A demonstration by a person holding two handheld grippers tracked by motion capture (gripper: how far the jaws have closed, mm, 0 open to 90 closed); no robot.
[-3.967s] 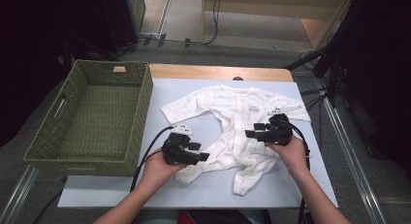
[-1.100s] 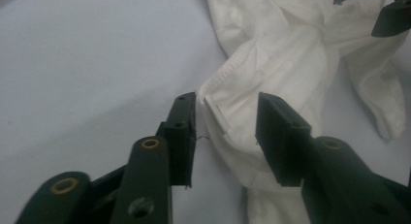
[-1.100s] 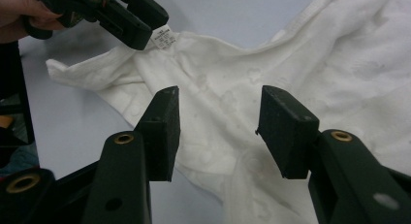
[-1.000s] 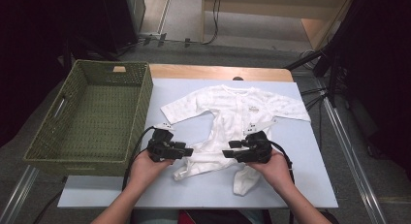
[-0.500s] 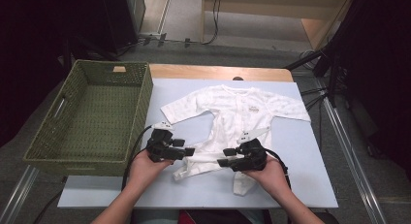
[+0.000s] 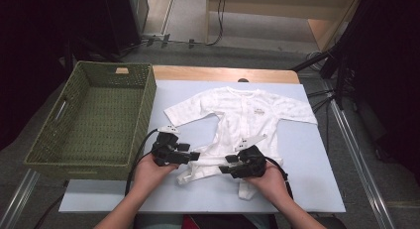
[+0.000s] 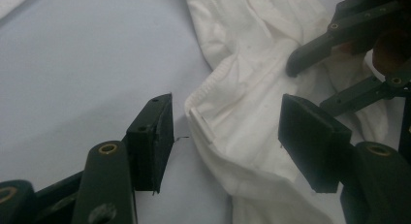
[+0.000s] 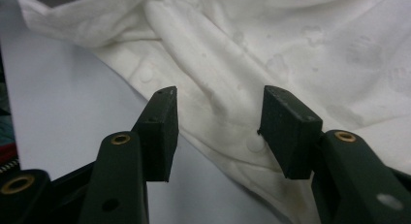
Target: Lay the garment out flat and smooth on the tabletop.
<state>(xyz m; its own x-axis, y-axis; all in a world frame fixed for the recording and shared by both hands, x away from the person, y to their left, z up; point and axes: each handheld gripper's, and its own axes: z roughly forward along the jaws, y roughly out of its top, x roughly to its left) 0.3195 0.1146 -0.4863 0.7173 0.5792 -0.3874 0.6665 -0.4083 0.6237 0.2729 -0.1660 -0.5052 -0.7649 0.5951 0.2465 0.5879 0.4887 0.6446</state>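
Two grippers sit over the romper's (image 6: 237,117) legs at the near side of the worktop (image 6: 307,189). Left gripper (image 6: 194,155): fingers spread, just been opening, a folded hem between them unpinched. Right gripper (image 6: 229,165): fingers spread over cloth, not pressing.

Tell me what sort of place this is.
Probably a lab or studio set up for recording, not a home: a covered table on bare floor, cables trailing behind, a stand's legs, dark surroundings.
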